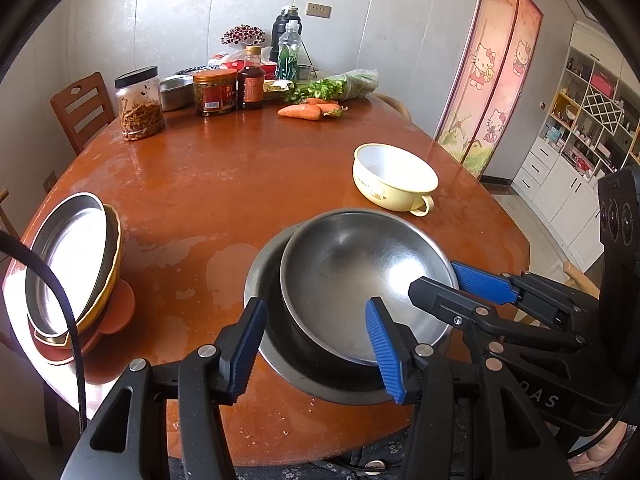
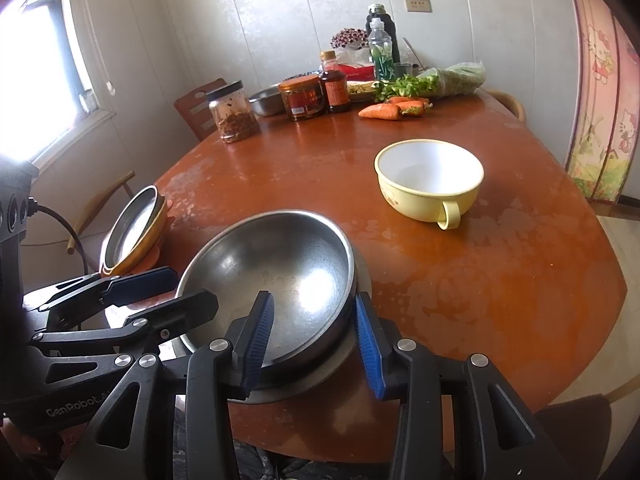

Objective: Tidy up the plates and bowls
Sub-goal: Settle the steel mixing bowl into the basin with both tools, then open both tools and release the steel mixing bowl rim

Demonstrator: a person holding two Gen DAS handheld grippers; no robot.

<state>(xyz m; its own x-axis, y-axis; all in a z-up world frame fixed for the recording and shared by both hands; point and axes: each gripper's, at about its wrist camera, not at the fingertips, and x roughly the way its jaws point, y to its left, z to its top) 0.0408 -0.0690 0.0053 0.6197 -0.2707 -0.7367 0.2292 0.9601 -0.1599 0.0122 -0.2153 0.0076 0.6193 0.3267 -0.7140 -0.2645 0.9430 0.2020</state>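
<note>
A steel bowl (image 1: 360,276) sits tilted inside a larger steel bowl (image 1: 264,280) at the table's near edge; it also shows in the right wrist view (image 2: 276,272). My left gripper (image 1: 316,348) is open, its fingers straddling the bowls' near left rim. My right gripper (image 2: 316,340) is open, one finger inside the upper bowl's near right rim and one outside. A yellow handled bowl (image 1: 394,178) (image 2: 430,180) stands further right. A stack of plates (image 1: 72,264) (image 2: 136,232), steel on top, lies at the left edge.
Jars (image 1: 140,104), a sauce bottle (image 1: 251,80), a steel basin (image 1: 176,90), carrots (image 1: 304,111) and greens (image 1: 340,86) crowd the far side of the brown table (image 1: 224,184). Wooden chairs (image 1: 82,108) stand around it. The table edge is just below both grippers.
</note>
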